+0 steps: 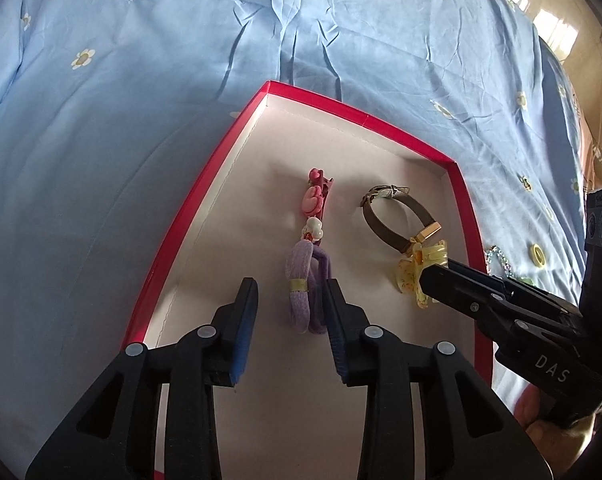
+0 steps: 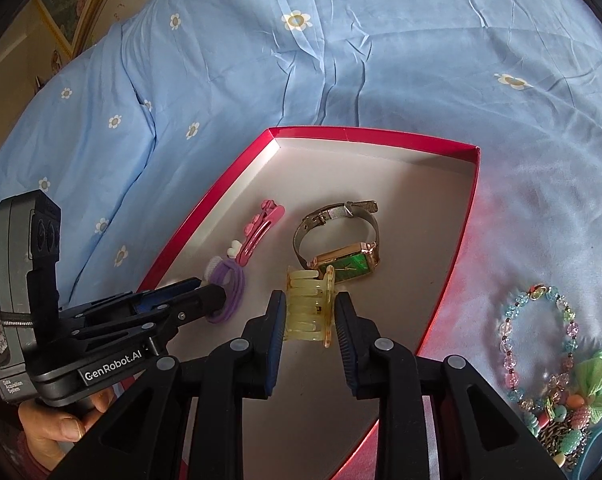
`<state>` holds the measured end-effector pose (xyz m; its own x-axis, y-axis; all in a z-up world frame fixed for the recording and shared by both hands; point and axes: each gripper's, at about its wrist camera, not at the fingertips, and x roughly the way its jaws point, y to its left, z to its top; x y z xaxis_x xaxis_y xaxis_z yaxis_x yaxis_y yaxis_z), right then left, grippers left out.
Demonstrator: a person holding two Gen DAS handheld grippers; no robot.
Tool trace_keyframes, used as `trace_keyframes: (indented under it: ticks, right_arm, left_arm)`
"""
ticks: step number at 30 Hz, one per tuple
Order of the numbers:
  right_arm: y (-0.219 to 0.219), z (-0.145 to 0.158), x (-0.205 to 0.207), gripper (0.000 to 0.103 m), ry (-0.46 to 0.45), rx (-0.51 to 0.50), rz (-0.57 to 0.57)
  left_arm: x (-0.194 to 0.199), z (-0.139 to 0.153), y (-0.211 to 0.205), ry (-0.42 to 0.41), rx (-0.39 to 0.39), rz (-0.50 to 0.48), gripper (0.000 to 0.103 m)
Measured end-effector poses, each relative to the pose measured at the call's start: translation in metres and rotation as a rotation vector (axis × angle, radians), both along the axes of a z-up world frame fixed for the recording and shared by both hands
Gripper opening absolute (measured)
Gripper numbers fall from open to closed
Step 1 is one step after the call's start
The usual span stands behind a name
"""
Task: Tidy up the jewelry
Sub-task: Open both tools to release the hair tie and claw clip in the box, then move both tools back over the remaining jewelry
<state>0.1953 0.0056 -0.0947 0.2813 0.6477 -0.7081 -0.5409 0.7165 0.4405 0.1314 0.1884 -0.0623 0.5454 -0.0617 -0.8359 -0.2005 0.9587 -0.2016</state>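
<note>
Two close wrist views, angled down — shared red box (image 1: 467,216).

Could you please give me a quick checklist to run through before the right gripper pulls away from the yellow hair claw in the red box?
1. Yellow hair claw is inside the red box: ok.
2. Right gripper is open, fingers either side of the claw: ok.
3. Pads fully clear of the claw: cannot tell; they look very near.
4. Claw does not crowd the watch: not ok; they look to be touching.
5. Left gripper, open by the purple hair ties, is out of the way: ok.
6. Beaded bracelet still lies outside the box: not ok.
</note>
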Motion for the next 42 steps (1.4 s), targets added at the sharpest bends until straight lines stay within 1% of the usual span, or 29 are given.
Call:
trace_keyframes:
  ticks: [1, 2, 3, 12, 14, 17, 20, 28, 42]
  right_arm:
    - [0.000, 0.000, 0.000, 0.030, 0.002, -0.001, -0.001]
    - [0.000, 0.000, 0.000, 0.035, 0.004, -0.002, -0.002]
    - [0.000, 0.000, 0.000, 0.037, 0.007, 0.002, -0.001]
    - [-0.005, 0.007, -0.008, 0.037, -0.011, 0.019, -0.007]
    - [-0.008, 0.010, -0.011, 0.037, -0.014, 0.023, -0.012]
    - [-0.016, 0.012, -0.015, 0.037, -0.017, 0.032, -0.022]
    - [-0.026, 0.018, -0.022, 0.043, -0.027, 0.040, -0.034]
    - [-0.063, 0.030, -0.043, 0.044, -0.060, 0.052, -0.084]
    - [-0.150, 0.024, -0.062, 0.044, -0.066, 0.046, -0.246]
  left_arm:
    - [-0.001, 0.000, 0.001, -0.001, -0.002, 0.003, 0.033]
    - [-0.001, 0.001, 0.001, -0.004, -0.005, 0.006, 0.034]
    - [-0.003, 0.002, 0.002, -0.008, -0.007, 0.010, 0.034]
    - [-0.015, 0.011, 0.003, -0.035, -0.019, 0.027, 0.034]
    - [-0.020, 0.013, 0.002, -0.039, -0.026, 0.029, 0.037]
    - [-0.026, 0.016, -0.003, -0.045, -0.042, 0.023, 0.038]
    - [-0.033, 0.020, -0.009, -0.057, -0.055, 0.017, 0.040]
    - [-0.042, 0.028, -0.038, -0.073, -0.068, -0.040, 0.042]
    - [-0.048, 0.033, -0.098, -0.079, -0.053, -0.172, 0.042]
